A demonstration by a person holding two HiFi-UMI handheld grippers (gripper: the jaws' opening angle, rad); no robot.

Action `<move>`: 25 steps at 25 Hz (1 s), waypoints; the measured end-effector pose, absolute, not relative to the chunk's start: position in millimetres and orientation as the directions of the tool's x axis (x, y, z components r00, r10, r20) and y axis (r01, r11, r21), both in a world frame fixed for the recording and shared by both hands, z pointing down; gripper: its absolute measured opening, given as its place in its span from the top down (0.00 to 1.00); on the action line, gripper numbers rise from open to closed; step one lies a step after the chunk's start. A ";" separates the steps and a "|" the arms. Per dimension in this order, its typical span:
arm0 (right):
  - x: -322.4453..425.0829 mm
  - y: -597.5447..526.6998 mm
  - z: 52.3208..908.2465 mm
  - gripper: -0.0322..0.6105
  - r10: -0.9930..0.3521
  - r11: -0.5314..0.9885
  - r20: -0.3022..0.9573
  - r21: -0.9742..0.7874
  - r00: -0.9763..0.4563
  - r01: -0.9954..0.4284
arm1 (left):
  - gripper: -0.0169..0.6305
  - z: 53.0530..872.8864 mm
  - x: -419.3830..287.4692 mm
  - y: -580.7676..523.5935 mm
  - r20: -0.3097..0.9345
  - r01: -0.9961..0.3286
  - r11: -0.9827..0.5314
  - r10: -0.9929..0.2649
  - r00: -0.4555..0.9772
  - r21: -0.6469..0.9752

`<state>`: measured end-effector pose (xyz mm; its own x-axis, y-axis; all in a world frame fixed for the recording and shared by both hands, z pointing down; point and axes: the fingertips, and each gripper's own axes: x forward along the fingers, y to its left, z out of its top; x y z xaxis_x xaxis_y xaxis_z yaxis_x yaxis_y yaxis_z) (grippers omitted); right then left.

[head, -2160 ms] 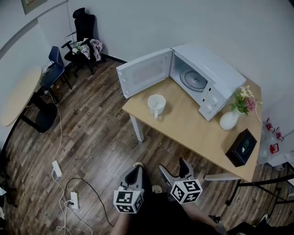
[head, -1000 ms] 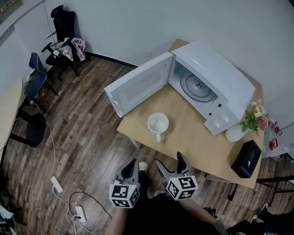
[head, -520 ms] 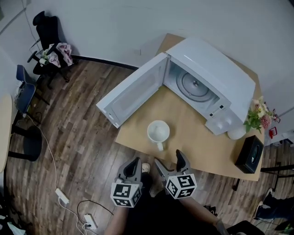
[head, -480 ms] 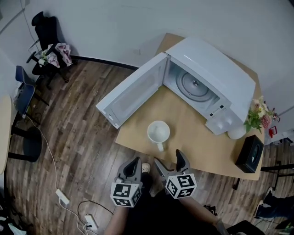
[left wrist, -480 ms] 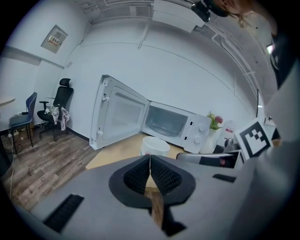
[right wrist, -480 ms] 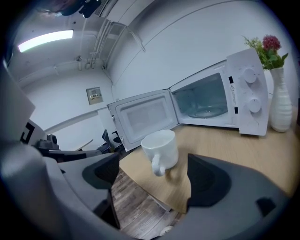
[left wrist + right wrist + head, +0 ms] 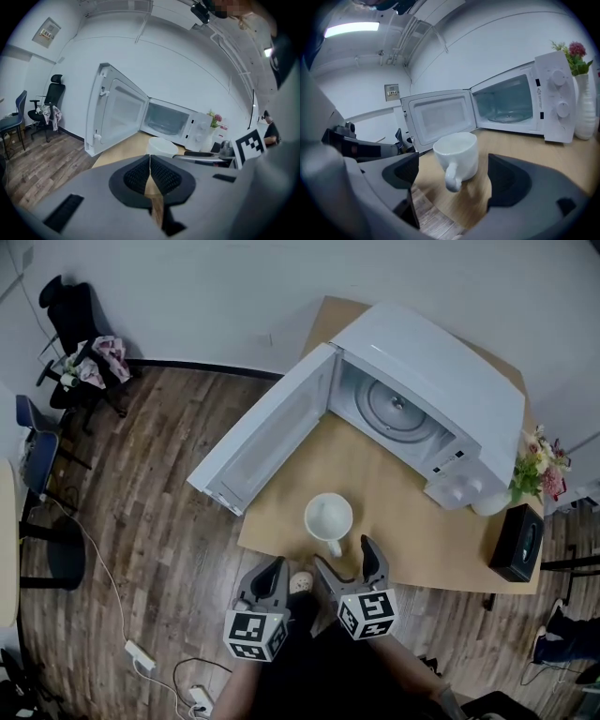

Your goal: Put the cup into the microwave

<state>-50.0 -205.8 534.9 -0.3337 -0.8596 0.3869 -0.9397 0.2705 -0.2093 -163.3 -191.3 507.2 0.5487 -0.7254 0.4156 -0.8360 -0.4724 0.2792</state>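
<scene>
Right claw (image 7: pixel 343 557) and left claw (image 7: pixel 274 568) are held low and close to the person's body, side by side, each with its marker cube turned upward and its jaws pointing forward toward the tabletop (image 7: pixel 403 521). The right claw reaches the near edge of the tabletop with its jaws spread wide; the left claw hangs beside it over the wooden floor (image 7: pixel 150 521), its jaws pressed together with nothing between them, as the left gripper view confirms (image 7: pixel 150 174). One tabletop carries everything. One white microwave (image 7: pixel 441 381) stands at its far side, its door (image 7: pixel 267 432) swung fully open to the left and its glass turntable (image 7: pixel 394 409) bare. Two chairs stand well apart from the tabletop by the wall: a black office chair (image 7: pixel 64 310) and a blue chair (image 7: pixel 30 442). One black box (image 7: pixel 520 542) lies at the right end of the tabletop, and one white vase of flowers (image 7: pixel 536 470) stands between it and the microwave. One white cup (image 7: pixel 328 518) stands upright on the tabletop outside the microwave, near the front edge, handle turned toward the person; in the right gripper view the cup (image 7: pixel 457 153) stands just ahead of the open right claw (image 7: pixel 455 187), framed by the two jaws with no contact visible.
</scene>
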 end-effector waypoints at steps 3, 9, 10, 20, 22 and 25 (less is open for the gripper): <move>-52.1 -215.8 538.9 0.32 -0.869 0.277 0.372 -0.179 -0.326 -0.944 | 0.97 510.3 -166.1 -196.8 0.421 -0.832 -0.476 -0.717 0.555 0.286; -58.9 -229.7 547.8 0.30 -0.874 0.292 0.368 -0.124 -0.318 -0.948 | 0.97 516.2 -168.9 -204.6 0.429 -0.820 -0.493 -0.699 0.572 0.291; -58.6 -232.5 548.7 0.30 -0.876 0.290 0.366 -0.119 -0.314 -0.949 | 0.97 516.8 -169.5 -206.2 0.430 -0.821 -0.493 -0.699 0.571 0.289; -61.9 -255.5 553.9 0.27 -0.890 0.343 0.301 -0.055 -0.343 -0.938 | 0.96 523.3 -170.6 -217.0 0.429 -0.804 -0.525 -0.681 0.594 0.280; -65.4 -259.1 554.2 0.26 -0.888 0.355 0.296 -0.046 -0.352 -0.934 | 0.97 524.6 -170.5 -217.4 0.429 -0.802 -0.529 -0.678 0.597 0.279; -68.0 -264.4 553.3 0.27 -0.890 0.361 0.287 -0.036 -0.355 -0.932 | 0.97 527.5 -170.8 -218.9 0.433 -0.800 -0.531 -0.673 0.599 0.280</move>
<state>-68.0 -264.4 553.3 -0.3553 -0.8895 0.2872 -0.9320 0.3607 -0.0358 -170.8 -218.9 527.5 0.5991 -0.6734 0.4331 -0.7996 -0.5315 0.2796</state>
